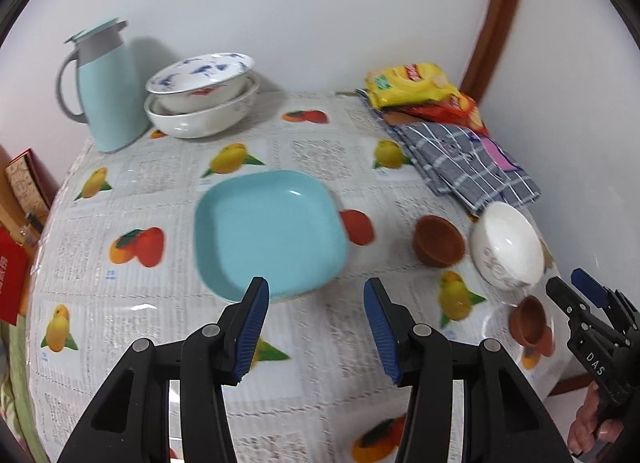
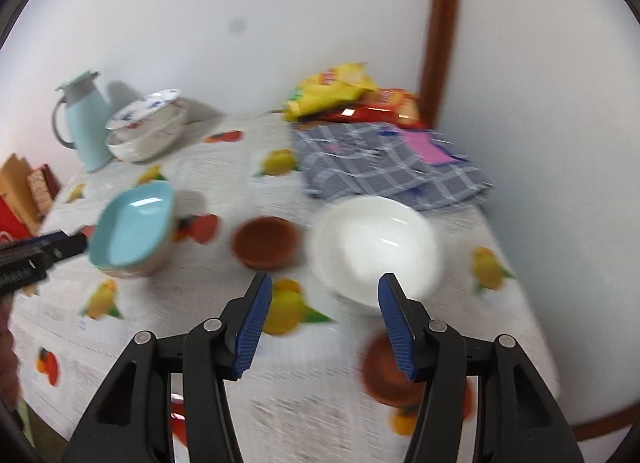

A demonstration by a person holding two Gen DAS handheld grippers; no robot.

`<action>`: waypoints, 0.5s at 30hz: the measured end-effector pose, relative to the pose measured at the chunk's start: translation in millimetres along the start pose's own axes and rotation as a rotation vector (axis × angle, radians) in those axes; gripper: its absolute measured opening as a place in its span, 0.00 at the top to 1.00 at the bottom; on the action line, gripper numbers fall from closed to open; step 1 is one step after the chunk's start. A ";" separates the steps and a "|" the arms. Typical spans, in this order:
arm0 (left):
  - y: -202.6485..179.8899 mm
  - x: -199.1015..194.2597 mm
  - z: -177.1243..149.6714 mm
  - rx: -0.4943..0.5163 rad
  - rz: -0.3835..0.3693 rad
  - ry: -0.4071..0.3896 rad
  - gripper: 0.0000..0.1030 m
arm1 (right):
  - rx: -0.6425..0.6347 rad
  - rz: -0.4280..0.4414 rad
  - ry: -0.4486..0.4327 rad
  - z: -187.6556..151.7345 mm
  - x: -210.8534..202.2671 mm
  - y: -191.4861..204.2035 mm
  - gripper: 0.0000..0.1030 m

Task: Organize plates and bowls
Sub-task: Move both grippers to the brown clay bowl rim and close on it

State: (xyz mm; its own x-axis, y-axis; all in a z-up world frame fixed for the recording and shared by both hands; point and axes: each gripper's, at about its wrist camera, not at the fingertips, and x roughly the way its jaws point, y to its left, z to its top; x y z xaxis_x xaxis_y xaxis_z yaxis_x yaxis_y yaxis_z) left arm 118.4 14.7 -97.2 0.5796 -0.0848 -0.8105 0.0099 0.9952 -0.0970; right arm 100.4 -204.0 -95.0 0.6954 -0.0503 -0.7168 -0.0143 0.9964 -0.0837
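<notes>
A square light-blue plate (image 1: 270, 233) lies mid-table; it also shows in the right wrist view (image 2: 130, 229). My left gripper (image 1: 316, 327) is open and empty, just short of the plate's near edge. A white bowl (image 2: 376, 245) stands right of it, also in the left wrist view (image 1: 508, 245). Two small brown bowls sit nearby: one (image 2: 266, 241) left of the white bowl, one (image 2: 390, 371) nearer me. My right gripper (image 2: 326, 323) is open and empty, in front of the white bowl; it shows in the left wrist view (image 1: 568, 289). Stacked white patterned bowls (image 1: 202, 93) stand at the back left.
A light-blue thermos jug (image 1: 104, 87) stands at the back left by the wall. A folded grey checked cloth (image 1: 464, 159) and yellow and red snack packs (image 1: 416, 87) lie at the back right. The fruit-print tablecloth (image 1: 132, 303) covers the table; its right edge is near the white bowl.
</notes>
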 end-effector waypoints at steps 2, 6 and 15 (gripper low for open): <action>-13.5 5.5 0.2 0.012 -0.011 0.032 0.54 | 0.002 -0.035 0.010 -8.8 -2.1 -15.5 0.47; -36.4 16.0 -1.5 0.028 -0.028 0.057 0.54 | 0.052 -0.043 0.056 -28.3 3.2 -42.7 0.47; -69.7 43.3 -1.6 0.047 -0.039 0.084 0.54 | 0.177 -0.027 0.108 -64.0 23.8 -87.8 0.47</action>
State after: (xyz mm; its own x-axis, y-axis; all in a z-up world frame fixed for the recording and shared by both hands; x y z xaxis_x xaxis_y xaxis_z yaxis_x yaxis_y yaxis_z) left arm 141.6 -58.4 -126.5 0.5075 -0.1255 -0.8525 0.0705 0.9921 -0.1041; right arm 72.2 -297.0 -149.0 0.6124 -0.0748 -0.7870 0.1368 0.9905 0.0123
